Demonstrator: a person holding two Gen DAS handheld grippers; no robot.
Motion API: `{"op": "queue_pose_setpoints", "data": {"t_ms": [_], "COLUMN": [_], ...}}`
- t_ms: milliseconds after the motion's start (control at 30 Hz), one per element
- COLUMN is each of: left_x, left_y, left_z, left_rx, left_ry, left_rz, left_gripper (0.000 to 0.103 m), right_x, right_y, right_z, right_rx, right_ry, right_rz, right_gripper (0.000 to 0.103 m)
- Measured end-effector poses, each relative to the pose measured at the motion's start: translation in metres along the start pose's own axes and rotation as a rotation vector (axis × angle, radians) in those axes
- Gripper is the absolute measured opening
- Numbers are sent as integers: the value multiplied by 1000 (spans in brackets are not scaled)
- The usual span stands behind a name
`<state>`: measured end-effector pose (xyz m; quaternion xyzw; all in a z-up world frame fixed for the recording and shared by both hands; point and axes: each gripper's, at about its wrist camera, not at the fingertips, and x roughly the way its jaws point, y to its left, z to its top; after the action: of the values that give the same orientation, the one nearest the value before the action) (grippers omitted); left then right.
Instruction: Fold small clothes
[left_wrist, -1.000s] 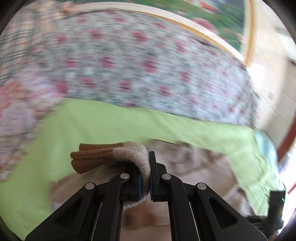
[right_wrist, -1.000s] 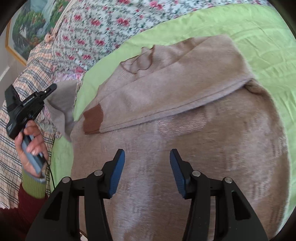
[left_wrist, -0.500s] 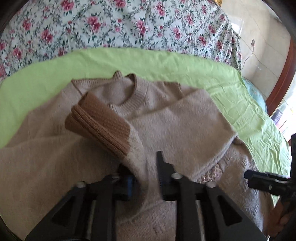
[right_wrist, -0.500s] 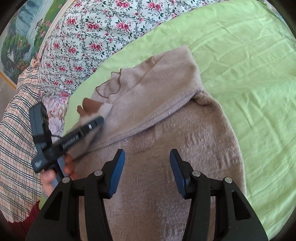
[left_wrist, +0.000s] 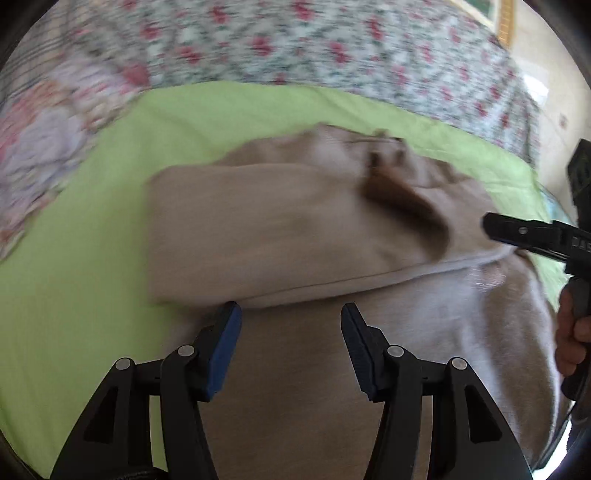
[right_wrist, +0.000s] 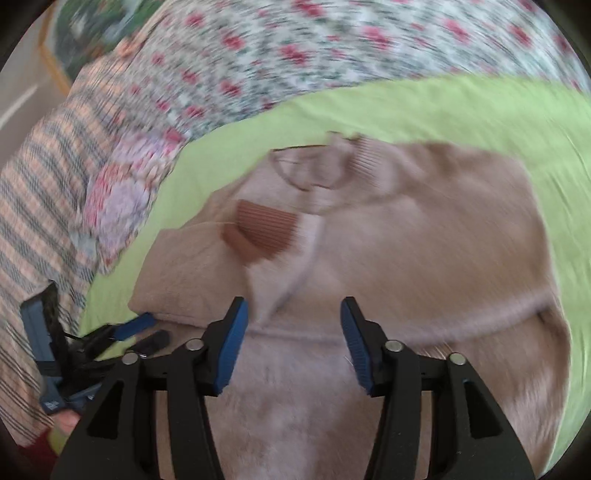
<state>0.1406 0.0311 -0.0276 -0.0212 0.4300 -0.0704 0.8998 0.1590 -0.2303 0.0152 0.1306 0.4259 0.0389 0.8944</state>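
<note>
A small beige knit sweater lies on a lime-green sheet. Both sleeves are folded across its chest, and one brown ribbed cuff rests near the collar. My left gripper hovers over the sweater's lower body just below the folded sleeve; its jaws are opening and nothing is between them. My right gripper hangs above the middle of the sweater, jaws also opening and empty. Each gripper shows in the other's view: the right gripper at the right edge, the left gripper at the lower left.
A floral bedcover runs behind the green sheet. A plaid blanket and a patterned cloth lie to the left of the sweater. A framed picture hangs on the wall beyond. A hand grips the right handle.
My left gripper let go of the sleeve cuff, which now lies across the chest, and pulled back and down. My right gripper shifted sideways over the sweater with its jaws a little wider.
</note>
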Motion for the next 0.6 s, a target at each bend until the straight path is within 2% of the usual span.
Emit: {"op": "queue_pose_setpoints", "data": {"t_ms": [33, 100, 200, 233, 267, 300, 433, 500, 600], "left_x": [0, 6, 19, 23, 27, 31, 37, 38, 40], "left_y": [16, 42, 64, 67, 66, 66, 59, 55, 46], "left_z": [-3, -5, -2, 2, 6, 11, 29, 36, 34], "left_rx": [-40, -107, -160, -166, -165, -162, -160, -173, -176], "left_ry": [4, 23, 67, 72, 75, 73, 36, 10, -4], "left_rz": [58, 125, 170, 160, 153, 151, 152, 157, 196], "left_gripper": [57, 57, 57, 57, 57, 57, 58, 58, 57], "right_x": [11, 32, 59, 63, 63, 58, -5, -22, -23], "right_y": [12, 27, 38, 37, 31, 26, -13, -36, -71], "right_z": [5, 11, 18, 20, 24, 28, 38, 32, 16], "right_rx": [-60, -144, -216, -212, -178, -145, 32, 104, 180], "right_ry": [3, 14, 18, 20, 22, 2, -207, -244, -216], "right_rz": [-23, -76, -163, -171, -149, -134, -92, -112, -168], "right_gripper": [66, 66, 63, 33, 11, 7, 7, 7, 7]}}
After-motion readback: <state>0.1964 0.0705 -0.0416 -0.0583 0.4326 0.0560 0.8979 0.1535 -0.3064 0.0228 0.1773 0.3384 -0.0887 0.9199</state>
